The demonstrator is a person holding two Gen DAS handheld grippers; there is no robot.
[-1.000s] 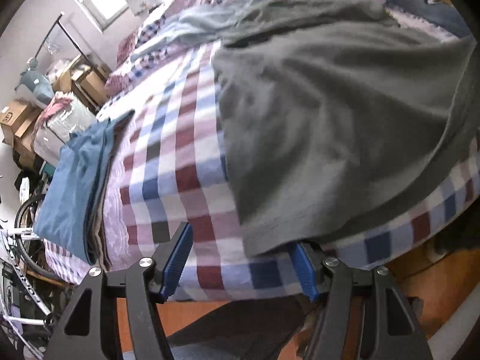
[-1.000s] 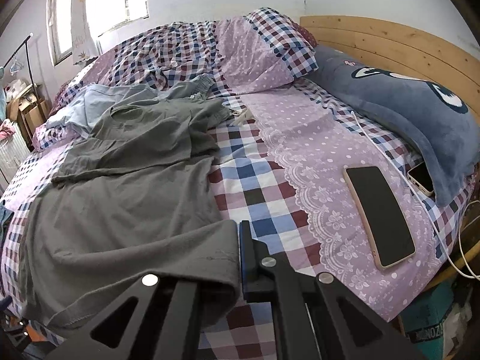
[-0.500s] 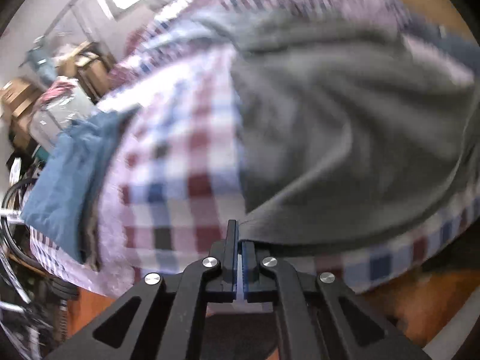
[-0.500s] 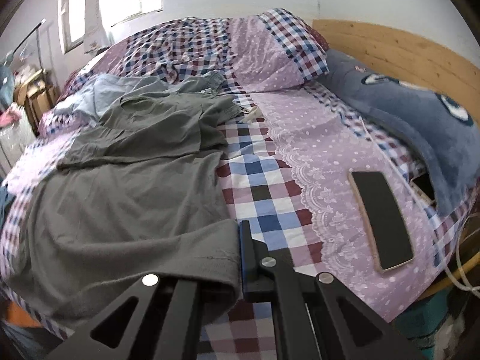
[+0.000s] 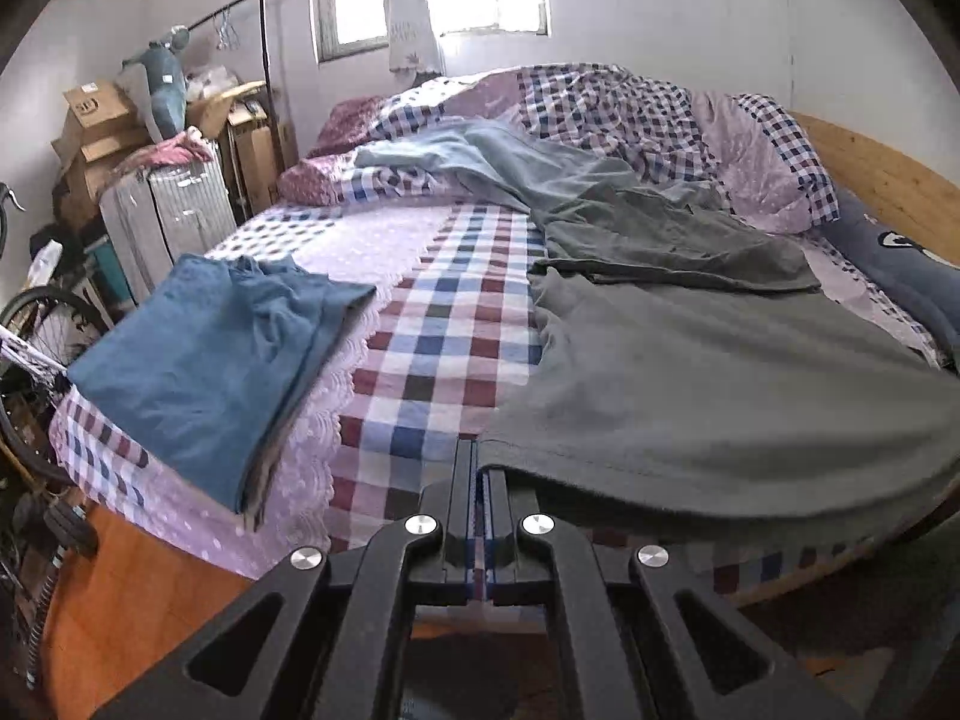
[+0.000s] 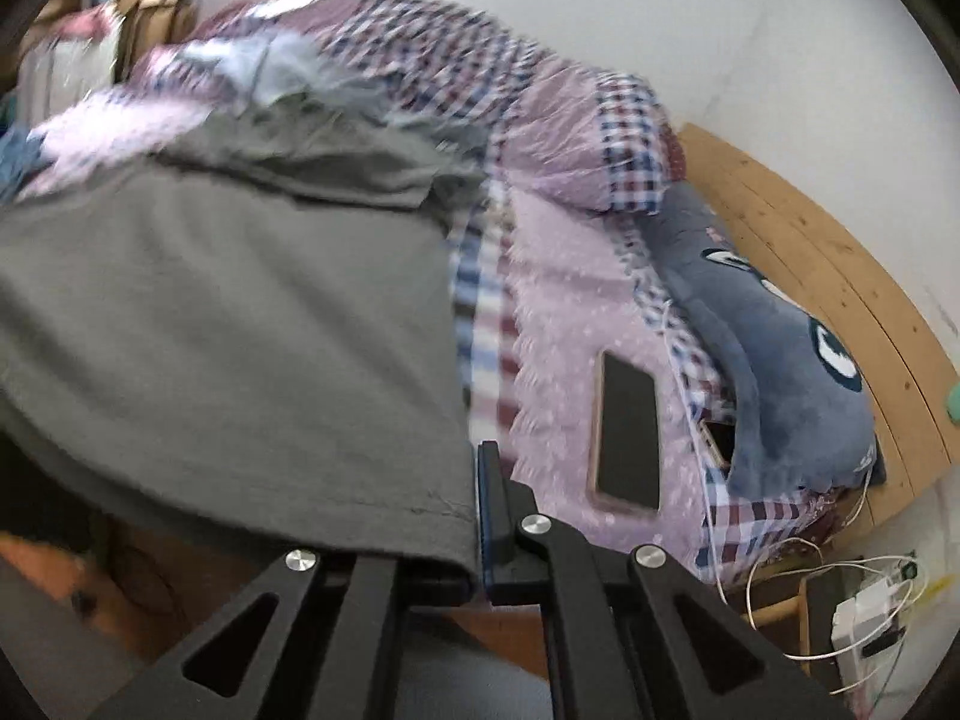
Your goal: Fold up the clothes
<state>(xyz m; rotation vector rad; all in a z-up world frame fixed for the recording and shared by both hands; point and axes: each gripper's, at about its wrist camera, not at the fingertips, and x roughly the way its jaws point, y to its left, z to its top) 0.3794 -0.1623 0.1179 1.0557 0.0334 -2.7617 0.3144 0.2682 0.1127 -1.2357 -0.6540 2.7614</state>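
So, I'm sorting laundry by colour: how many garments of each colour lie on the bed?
Grey: 2, the front grey garment and the rear grey garment
Light blue: 1, the light blue garment
Blue: 1, the folded blue garment
Total: 4

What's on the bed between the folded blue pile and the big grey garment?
In the left wrist view, only bare bedding lies between the folded blue pile and the grey garment: a checked bedsheet with a lace-edged lilac strip.
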